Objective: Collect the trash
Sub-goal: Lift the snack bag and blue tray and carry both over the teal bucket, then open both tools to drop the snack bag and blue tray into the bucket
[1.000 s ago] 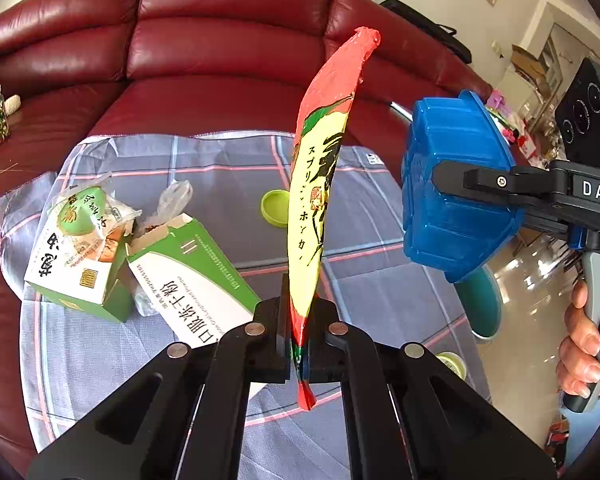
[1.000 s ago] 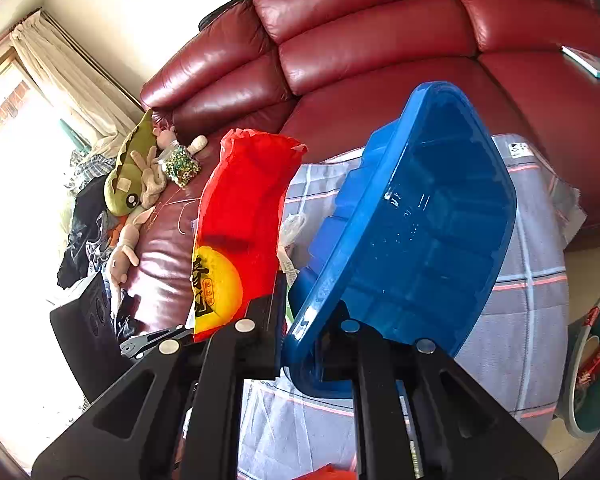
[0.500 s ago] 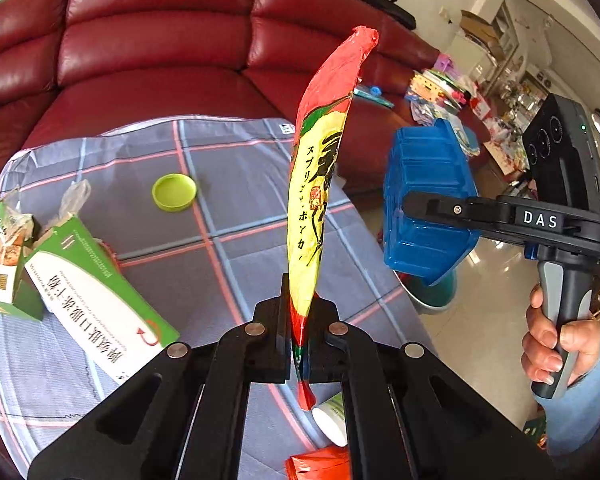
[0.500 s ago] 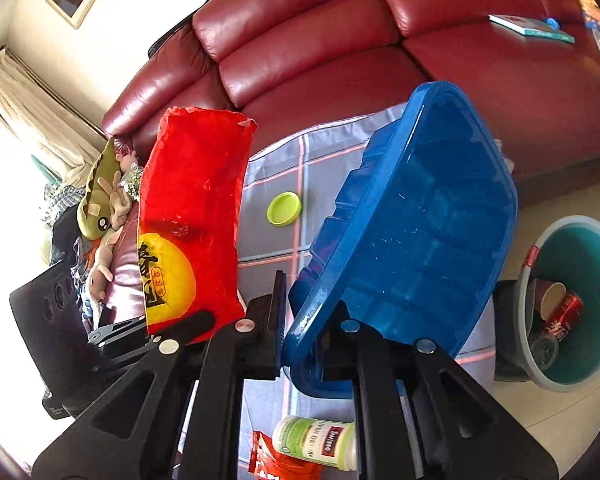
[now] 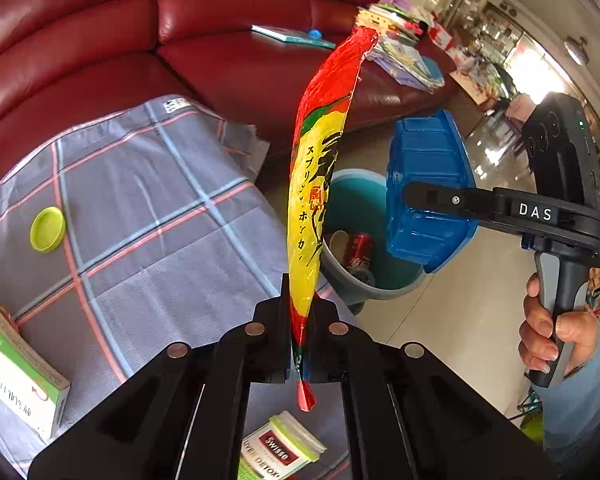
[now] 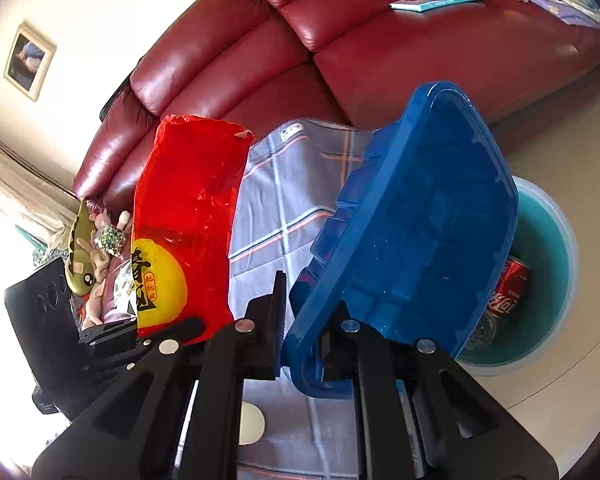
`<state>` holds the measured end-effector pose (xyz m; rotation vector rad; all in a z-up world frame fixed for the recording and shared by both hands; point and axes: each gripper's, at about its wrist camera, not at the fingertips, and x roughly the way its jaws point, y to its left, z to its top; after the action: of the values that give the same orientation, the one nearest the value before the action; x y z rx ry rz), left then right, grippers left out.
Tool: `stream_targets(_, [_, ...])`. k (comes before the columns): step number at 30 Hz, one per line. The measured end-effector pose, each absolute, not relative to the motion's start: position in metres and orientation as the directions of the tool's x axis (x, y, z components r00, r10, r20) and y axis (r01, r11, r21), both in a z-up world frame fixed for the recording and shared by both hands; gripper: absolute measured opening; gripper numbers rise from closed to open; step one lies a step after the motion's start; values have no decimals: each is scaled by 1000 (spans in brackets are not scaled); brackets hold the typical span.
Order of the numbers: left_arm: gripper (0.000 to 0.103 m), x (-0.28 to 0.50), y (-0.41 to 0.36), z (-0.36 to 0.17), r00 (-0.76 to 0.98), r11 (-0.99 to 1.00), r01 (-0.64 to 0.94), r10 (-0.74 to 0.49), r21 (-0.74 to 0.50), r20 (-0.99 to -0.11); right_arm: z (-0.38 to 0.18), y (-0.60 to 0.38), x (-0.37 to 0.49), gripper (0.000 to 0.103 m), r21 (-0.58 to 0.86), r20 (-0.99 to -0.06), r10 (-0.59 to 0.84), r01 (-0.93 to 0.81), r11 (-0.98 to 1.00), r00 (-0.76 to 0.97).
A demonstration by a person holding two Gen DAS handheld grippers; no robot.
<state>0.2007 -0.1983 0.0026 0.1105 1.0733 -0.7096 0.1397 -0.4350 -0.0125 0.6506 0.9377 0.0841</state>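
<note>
My left gripper (image 5: 299,344) is shut on a red and yellow snack wrapper (image 5: 316,184), held upright above the table's right edge; the wrapper also shows in the right wrist view (image 6: 188,224). My right gripper (image 6: 302,344) is shut on the rim of a blue plastic tray (image 6: 420,232), held tilted over the teal trash bin (image 6: 548,264). In the left wrist view the blue tray (image 5: 428,188) hangs just right of the bin (image 5: 360,232), which holds a red can (image 5: 358,252) and a cup.
A grey checked cloth (image 5: 148,208) covers the table, with a green lid (image 5: 48,229), a green and white box (image 5: 16,380) and a Swisse bottle (image 5: 280,448) on it. A red leather sofa (image 5: 140,32) stands behind, with books on it.
Both grippers have swung right with their loads, away from the table's middle toward the bin. The bin and its can have come into view.
</note>
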Motion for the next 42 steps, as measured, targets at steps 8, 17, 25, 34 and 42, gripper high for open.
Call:
stream_targets(8, [3,201,-282,-18,199,716,663,-449,-218,-871,-36,-491,120,10,587,-718,321,290,756,617])
stream_targets(17, [4,213,-352,-68,88,684,697,-381,-216,-921,-60,-514,116,11,610,-720,323,338,717,614])
stream_targets(25, [30,226,-373,-99,53,695,688,-333,-207,-941,-74,-516,126,11,615,-731,335,360,702,595])
stream_targets(34, [61,231,-361,-95,113,725,664,-339,-183,-934,-85,-514,139,11,614,-738,347,362,701,579])
stream_targets(42, [85,226,-343,-80,137,740,645,-355,-189,-925,-87,-506,146,64,583,-762,329,371,723,557])
